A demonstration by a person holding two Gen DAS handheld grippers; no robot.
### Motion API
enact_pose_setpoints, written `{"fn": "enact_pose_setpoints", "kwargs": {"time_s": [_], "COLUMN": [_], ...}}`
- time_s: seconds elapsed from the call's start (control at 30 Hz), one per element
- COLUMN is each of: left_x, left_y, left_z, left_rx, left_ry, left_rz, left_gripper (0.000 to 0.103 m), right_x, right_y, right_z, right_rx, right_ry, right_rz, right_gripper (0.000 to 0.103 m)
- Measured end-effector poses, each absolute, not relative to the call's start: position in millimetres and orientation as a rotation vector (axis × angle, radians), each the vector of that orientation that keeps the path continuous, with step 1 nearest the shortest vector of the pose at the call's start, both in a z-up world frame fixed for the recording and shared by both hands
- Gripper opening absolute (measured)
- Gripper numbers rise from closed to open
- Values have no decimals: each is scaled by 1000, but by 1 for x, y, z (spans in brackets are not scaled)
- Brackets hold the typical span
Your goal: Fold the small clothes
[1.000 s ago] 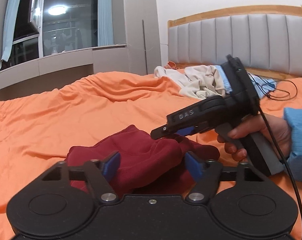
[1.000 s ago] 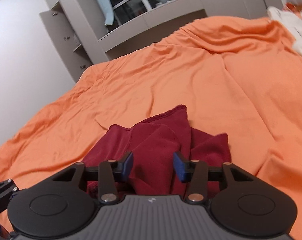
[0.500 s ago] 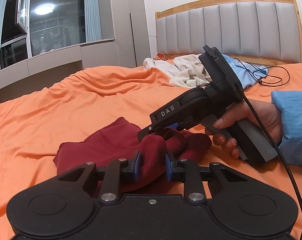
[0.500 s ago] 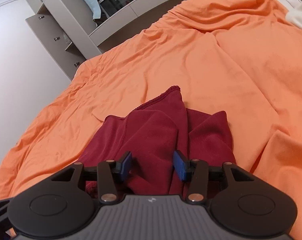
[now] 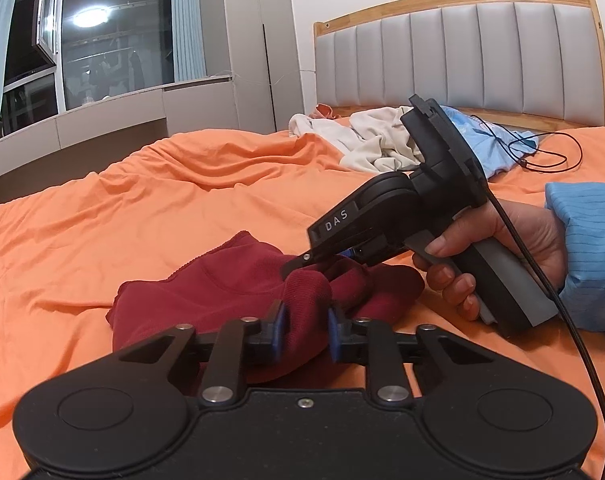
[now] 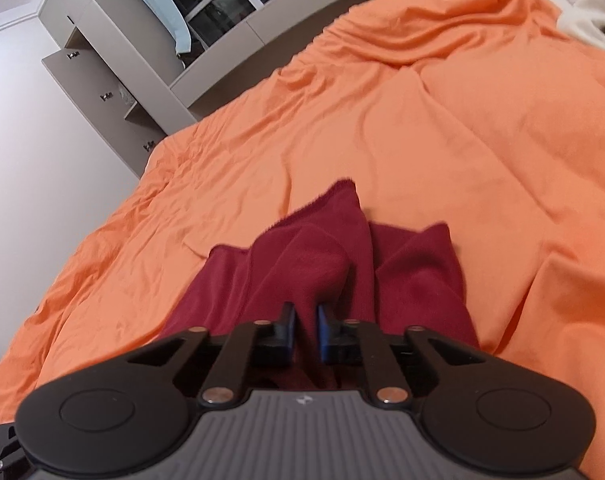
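Grip is the thing that has changed. A second ago both tongs stood open over the red garment [image 5: 230, 284]; now the left gripper [image 5: 302, 330] is closing its blue pads on a raised fold of the cloth. The right gripper [image 6: 305, 330] is also closing, with a thin ridge of the same garment pinched between its pads. The garment lies crumpled on the orange bedsheet [image 5: 142, 208], directly in front of both tongs, most of it spreading away beyond the tips. The person's hand [image 5: 502, 248] holds the right tool just to the right of the left one. Judging from this, pickup is secured and lifting to spread the garment can come next.
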State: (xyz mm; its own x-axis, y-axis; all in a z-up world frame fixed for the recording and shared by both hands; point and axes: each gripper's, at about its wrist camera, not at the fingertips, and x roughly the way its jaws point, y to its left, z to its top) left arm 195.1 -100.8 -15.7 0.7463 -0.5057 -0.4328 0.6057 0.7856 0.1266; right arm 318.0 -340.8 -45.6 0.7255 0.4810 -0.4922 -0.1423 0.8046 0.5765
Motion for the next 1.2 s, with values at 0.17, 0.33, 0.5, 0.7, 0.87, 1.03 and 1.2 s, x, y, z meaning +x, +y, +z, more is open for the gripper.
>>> {"fn": "enact_pose_setpoints", "kwargs": {"time_s": [0.17,0.33,0.5,0.7,0.87,1.03,1.2], "left_x": [196,198,200,206,209,212,217], "left_y": [-107,-122,-146,-169,-171,-172,-169], "left_z": [-12,-6,-5,-15,-26,-30,-28], "left_rx": [248,237,267,296,307,310,282], "left_ry": [377,347,321,349,383,398,413], "left_rz": [-602,-612,-647,-677,-699,-707,-714], "left_gripper": [13,12,12,12,12,13,17], "right_x": [312,309,311,315,315,314,314], "right_y": [-343,-357,-371,-372,-367,-366,-369], "right_z": [-28,-14,-10,-21,-27,-33,-35], "right_rx": [497,503,499,478,452,448,453], "right_ry": [598,531,505,576,618,648,659], "right_rz": [345,293,234,176,153,143,142], "right_gripper": [8,8,8,8,8,11,15]}}
